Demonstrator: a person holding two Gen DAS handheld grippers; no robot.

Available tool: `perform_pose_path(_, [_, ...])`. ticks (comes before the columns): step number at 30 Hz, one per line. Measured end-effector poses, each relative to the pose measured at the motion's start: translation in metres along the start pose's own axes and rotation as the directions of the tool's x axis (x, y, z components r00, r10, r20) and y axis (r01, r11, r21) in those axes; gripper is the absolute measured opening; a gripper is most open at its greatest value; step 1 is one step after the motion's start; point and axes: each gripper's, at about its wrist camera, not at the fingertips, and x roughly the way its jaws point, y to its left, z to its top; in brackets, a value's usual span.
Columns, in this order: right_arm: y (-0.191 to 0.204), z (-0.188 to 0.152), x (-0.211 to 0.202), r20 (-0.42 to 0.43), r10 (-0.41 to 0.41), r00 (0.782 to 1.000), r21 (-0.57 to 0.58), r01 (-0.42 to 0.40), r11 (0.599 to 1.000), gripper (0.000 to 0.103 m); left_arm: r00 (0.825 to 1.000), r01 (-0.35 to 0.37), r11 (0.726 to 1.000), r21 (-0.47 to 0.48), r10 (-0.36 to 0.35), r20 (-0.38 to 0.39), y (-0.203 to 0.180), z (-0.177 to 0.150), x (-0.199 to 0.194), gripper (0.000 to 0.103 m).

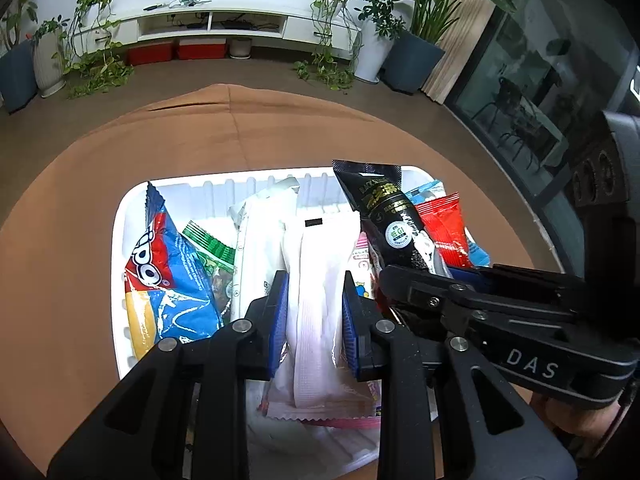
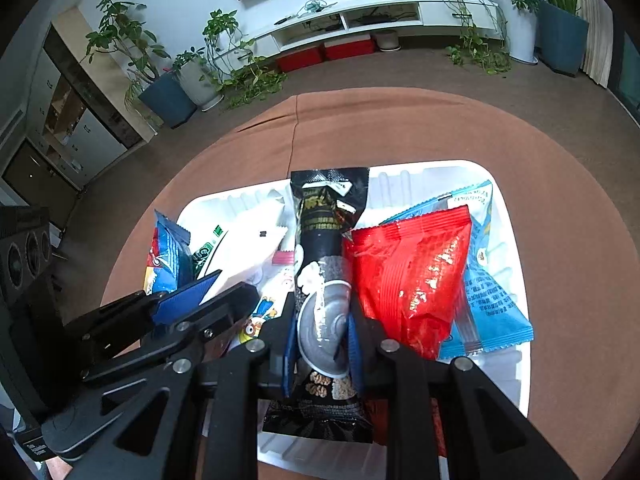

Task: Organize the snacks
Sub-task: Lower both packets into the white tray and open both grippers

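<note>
Placement step, by the look of it: both grippers were down over the white bin [image 1: 132,208] on the brown cloth [image 1: 72,200], each clamped on one packet, w/ the rest of the snacks already standing or leaning inside.

L gripper [image 1: 315,304]: blue pads squeezed the white packet [image 1: 316,272] from both sides, approx. at mid-length; packet upright, its lower sealed edge near the bin floor, betw. the blue chip bag [image 1: 168,272] w/ the green sachet [image 1: 210,246] on one side and the black packet on the other.

R gripper [image 2: 323,328]: jaws closed on the black packet [image 2: 326,240], gripped low on its body; top of packet rose clear above the fingers, bottom seal reached toward the near wall of the bin [image 2: 508,240]. Red packet [image 2: 408,276] lay just beside it, touching or nearly so; pale-blue packet [image 2: 492,288] beyond that, against the far side wall.

The two grippers sat close together, R one crossing the L view just beside the white packet.

Judgement: snacks being filed upright in a row. Next move probably calls for lowering each packet till it seats, then opening the jaws w/o toppling the neighbours; withdraw straight up, since clearance betw. the tools was tight. Whether either packet already touched the floor of the bin: can't tell.
</note>
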Motion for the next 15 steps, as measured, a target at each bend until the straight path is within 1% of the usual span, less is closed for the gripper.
perform_pose_path(3, [0.000, -0.001, -0.001, 0.004, 0.007, 1.000, 0.009, -0.007, 1.000, 0.026, 1.000, 0.021, 1.000, -0.021, -0.021, 0.010, 0.005, -0.004, -0.009, 0.025])
perform_pose_path(7, [0.001, -0.001, -0.004, 0.013, 0.008, 1.000, 0.011, -0.008, 1.000, 0.031, 0.999, 0.039, 0.998, -0.040, -0.038, 0.017, 0.010, -0.007, -0.015, 0.025])
perform_pose_path(10, [0.002, 0.001, -0.010, 0.029, 0.002, 1.000, 0.010, -0.002, 1.000, 0.031, 0.999, 0.051, 0.998, -0.044, -0.050, 0.017, 0.009, -0.006, -0.018, 0.030])
perform_pose_path(15, [0.003, 0.003, -0.023, 0.055, -0.003, 0.999, 0.006, 0.002, 1.000, 0.032, 0.998, 0.061, 0.997, -0.050, -0.059, 0.033, 0.006, -0.007, -0.028, 0.044])
